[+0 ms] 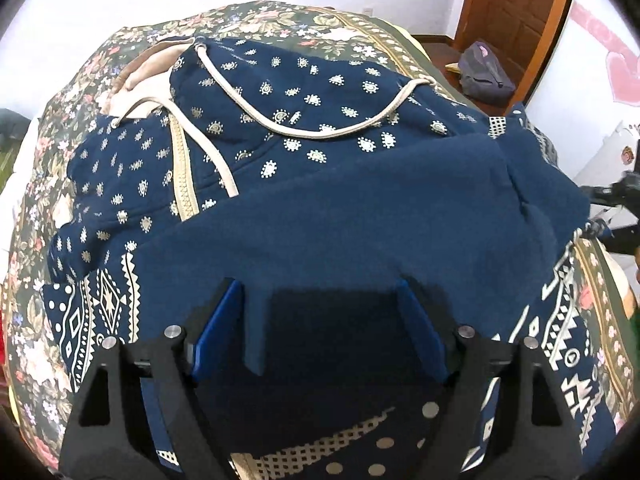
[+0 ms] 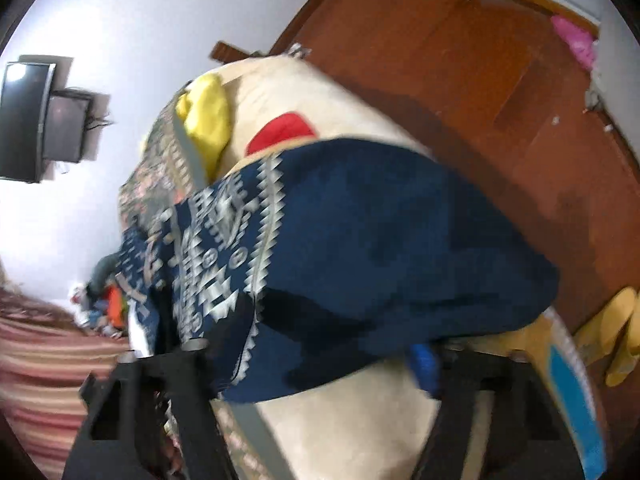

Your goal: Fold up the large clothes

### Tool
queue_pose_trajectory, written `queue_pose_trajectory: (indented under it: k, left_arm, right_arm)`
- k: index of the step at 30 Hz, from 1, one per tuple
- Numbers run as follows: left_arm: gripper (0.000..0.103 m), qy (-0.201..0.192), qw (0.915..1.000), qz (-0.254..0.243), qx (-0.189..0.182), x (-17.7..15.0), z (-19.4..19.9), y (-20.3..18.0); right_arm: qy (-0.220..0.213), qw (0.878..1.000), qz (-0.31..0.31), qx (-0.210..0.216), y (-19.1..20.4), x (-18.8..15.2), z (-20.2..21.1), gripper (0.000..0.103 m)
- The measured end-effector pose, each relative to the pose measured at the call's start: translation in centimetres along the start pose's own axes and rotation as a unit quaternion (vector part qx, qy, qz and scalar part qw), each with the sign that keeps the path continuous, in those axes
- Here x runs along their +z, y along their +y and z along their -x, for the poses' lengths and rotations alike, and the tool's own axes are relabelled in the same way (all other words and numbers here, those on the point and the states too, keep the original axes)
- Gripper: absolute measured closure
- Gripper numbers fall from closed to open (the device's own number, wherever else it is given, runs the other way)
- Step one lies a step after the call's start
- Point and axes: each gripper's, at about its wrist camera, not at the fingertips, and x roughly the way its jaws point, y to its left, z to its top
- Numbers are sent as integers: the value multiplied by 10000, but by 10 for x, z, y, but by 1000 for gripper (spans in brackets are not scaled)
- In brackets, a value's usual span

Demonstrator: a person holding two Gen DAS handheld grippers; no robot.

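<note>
A large navy hoodie point(image 1: 320, 128) with cream prints and a cream drawstring point(image 1: 332, 132) lies on a floral bedspread point(image 1: 132, 40). Its plain navy lower part point(image 1: 360, 220) is folded up over the printed front. My left gripper point(image 1: 320, 296) hovers open just over the fold, blue pads spread wide, nothing between them. In the right wrist view, which is blurred, my right gripper point(image 2: 336, 340) is open with the hoodie's navy side point(image 2: 380, 240) draped over its fingers; its left finger is hidden under the cloth. The right gripper also shows at the right edge of the left view point(image 1: 616, 208).
A grey backpack point(image 1: 486, 70) lies on the wooden floor by a brown door point(image 1: 516, 4). Yellow point(image 2: 208, 120) and red point(image 2: 284, 130) items lie on the cream bed part. Yellow slippers point(image 2: 616, 336) stand on the floor point(image 2: 480, 80). Screens point(image 2: 36, 120) hang on the wall.
</note>
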Motion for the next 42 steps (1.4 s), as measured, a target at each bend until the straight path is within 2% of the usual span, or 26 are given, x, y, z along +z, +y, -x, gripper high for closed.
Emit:
queue_pose_trajectory:
  k: [1,3,7,10,15,20,24,26,29,31,32,37,39,42]
  left_arm:
    - [24,13,10000,19,-30,-1,1,1]
    - [24,35,10000,47,-68,-3,4,4]
    - [24,23,9999,68,-78,-9,12,11]
    - [24,-98,9997,215,-95,-18,26,24]
    - [24,-306,9980,541,-61,-33,47,56]
    - [24,-679,9944,803,-60,-49,76,91]
    - [24,-865,9915,973,-51,-65,99,119]
    - [24,-913,9903,1049,-22,-73,108,132]
    - [24,-918,9893,1136,-5,-82,116,148]
    - [24,-915,9887,1185,13,-87,118,154]
    - [24,-897,9884,1222,-2,-89,119,157]
    - [24,-828,9887,1239,-189,-85,116,157]
    - [24,-778,9893,1195,-303,-76,109,147]
    - [24,-673,9900,1113,-547,-55,93,124]
  right_arm:
    - [-67,10000,9,-60,0,1,1,62]
    - [-264,9993,122,-241,5,4,4,75]
    - [-507,9933,835,-619,36,3,15,88]
    - [-835,9873,1257,-503,68,0,31,91]
    - [-1514,9625,2245,-133,153,-20,71,95]
    - [-1634,9450,2800,445,233,-50,81,96]
    - [-1319,9297,3359,732,293,-92,54,96]
    - [-1109,9243,3587,693,313,-112,29,96]
    - [-528,9211,3823,511,325,-145,-26,96]
    - [-206,9206,3889,300,319,-158,-55,95]
    - [54,9184,3956,62,313,-167,-77,95]
    - [766,9086,4022,-825,272,-184,-129,95]
    - [689,9051,4149,-627,261,-185,-122,95]
    - [880,8964,4296,-653,255,-185,-114,95]
